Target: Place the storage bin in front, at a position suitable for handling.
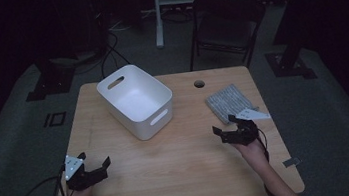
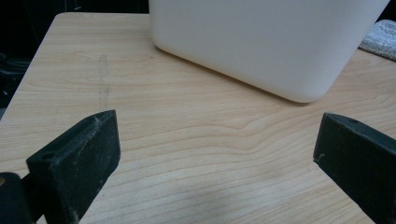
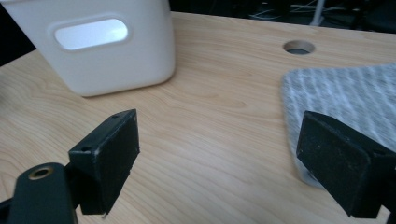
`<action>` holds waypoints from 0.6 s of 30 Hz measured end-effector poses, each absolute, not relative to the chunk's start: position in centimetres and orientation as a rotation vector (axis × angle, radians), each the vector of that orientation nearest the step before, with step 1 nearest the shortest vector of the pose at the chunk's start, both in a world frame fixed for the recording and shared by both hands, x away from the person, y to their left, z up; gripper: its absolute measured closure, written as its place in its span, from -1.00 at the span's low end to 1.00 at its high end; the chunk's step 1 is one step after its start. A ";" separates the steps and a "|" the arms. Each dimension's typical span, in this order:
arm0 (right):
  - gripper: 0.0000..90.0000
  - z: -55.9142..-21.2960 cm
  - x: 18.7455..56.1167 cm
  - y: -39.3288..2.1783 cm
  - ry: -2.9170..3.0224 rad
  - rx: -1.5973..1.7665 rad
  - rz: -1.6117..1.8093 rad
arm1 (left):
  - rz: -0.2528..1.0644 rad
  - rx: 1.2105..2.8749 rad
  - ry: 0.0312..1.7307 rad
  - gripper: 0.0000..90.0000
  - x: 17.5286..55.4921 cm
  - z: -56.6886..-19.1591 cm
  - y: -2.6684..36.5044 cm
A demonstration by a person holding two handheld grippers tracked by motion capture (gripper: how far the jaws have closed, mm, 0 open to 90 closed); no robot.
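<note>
A white plastic bin (image 1: 136,100) with handle slots stands on the wooden table (image 1: 190,161), left of the middle. A folded grey cloth (image 1: 230,102) lies at the right. My left gripper (image 1: 94,159) rests near the front left corner, open and empty, pointing toward the bin (image 2: 266,42). My right gripper (image 1: 224,124) is open and empty just in front of the cloth (image 3: 345,98), its right jaw over the cloth's near edge. The bin's handle end (image 3: 93,46) faces it.
A round cable hole (image 1: 199,83) sits near the table's far edge. A dark folding chair (image 1: 226,23) and a white stand (image 1: 157,14) are behind the table. Cables trail on the carpet at the left.
</note>
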State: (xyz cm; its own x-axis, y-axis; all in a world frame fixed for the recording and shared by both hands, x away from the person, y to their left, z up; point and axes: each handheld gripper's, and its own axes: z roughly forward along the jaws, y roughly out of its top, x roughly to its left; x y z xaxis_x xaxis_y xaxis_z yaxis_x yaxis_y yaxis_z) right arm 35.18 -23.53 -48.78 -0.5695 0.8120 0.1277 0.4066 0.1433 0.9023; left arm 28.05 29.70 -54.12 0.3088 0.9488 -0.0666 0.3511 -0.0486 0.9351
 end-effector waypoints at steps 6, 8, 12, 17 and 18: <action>-0.71 -48.5 36.2 -22.2 2.053 1.153 1.424 | 0.761 1.595 1.212 -0.98 28.0 -54.1 29.7; -0.71 -48.3 36.5 -21.7 2.058 1.149 1.435 | 0.761 1.595 1.211 -0.98 28.0 -54.1 29.7; -0.70 -48.0 37.1 -21.0 2.065 1.138 1.444 | 0.759 1.594 1.212 -0.98 28.0 -54.1 29.7; -0.70 -47.5 37.7 -20.3 2.065 1.121 1.458 | 0.758 1.594 1.210 -0.98 28.0 -54.1 29.7; -0.70 -47.1 38.0 -19.9 2.065 1.112 1.466 | 0.756 1.595 1.210 -0.98 28.0 -54.1 29.7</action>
